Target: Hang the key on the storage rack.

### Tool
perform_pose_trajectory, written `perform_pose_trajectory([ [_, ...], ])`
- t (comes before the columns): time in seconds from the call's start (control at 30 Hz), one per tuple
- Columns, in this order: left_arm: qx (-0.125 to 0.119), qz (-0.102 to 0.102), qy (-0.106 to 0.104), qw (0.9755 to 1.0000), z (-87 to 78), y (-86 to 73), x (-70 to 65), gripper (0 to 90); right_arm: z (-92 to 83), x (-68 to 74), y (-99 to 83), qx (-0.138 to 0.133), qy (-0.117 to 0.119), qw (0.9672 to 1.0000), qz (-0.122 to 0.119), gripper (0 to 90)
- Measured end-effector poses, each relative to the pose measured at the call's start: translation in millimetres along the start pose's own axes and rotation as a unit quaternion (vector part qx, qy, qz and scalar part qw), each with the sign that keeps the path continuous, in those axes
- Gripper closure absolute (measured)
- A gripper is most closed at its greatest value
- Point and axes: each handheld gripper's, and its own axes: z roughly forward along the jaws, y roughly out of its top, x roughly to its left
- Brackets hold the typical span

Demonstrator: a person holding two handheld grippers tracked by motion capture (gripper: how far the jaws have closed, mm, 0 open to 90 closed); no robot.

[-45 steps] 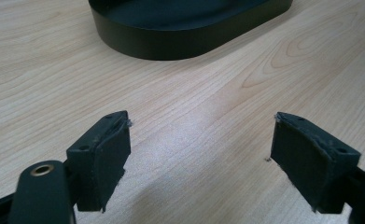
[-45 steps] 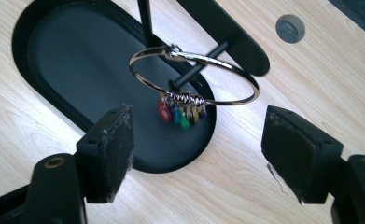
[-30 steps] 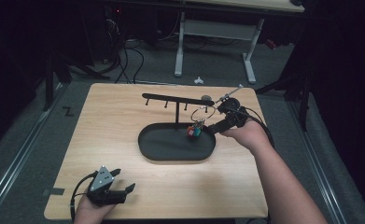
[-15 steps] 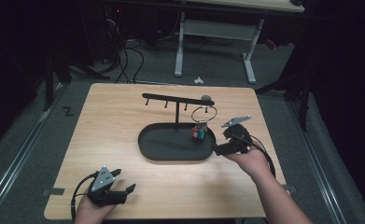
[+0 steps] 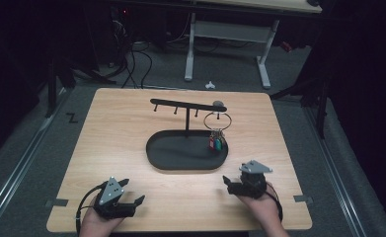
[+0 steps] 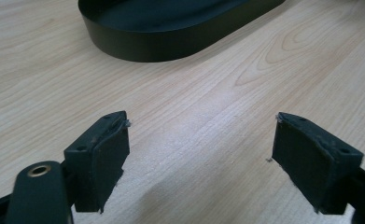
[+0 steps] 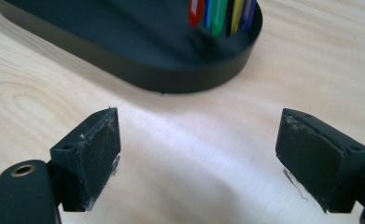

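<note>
Coloured key tags (image 7: 217, 14), tops cut off, hang over the black tray (image 7: 138, 70); both grippers' fingers gape empty.

Room dark beyond the lit tabletop (image 5: 131, 128), light wood grain, rounded corners. Grey floor (image 5: 27, 148) surrounds it. Past the far edge stands a white-legged desk (image 5: 230, 34); black cables (image 5: 131, 59) lie tangled on the floor near the far left corner.
</note>
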Motion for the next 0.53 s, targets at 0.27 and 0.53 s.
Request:
perform_pose_trajectory([
  [0.27,-0.015,-0.028,0.008,0.9995,-2.5,-0.2,9.8,17.9,-11.6,-4.7,-19.1,-0.039,0.011,0.9985,0.038,15.2],
  [0.53,-0.01,-0.019,0.007,0.9997,-0.4,-0.5,9.2,17.6,-3.9,-3.2,-23.2,-0.015,0.021,0.9981,0.055,14.8],
])
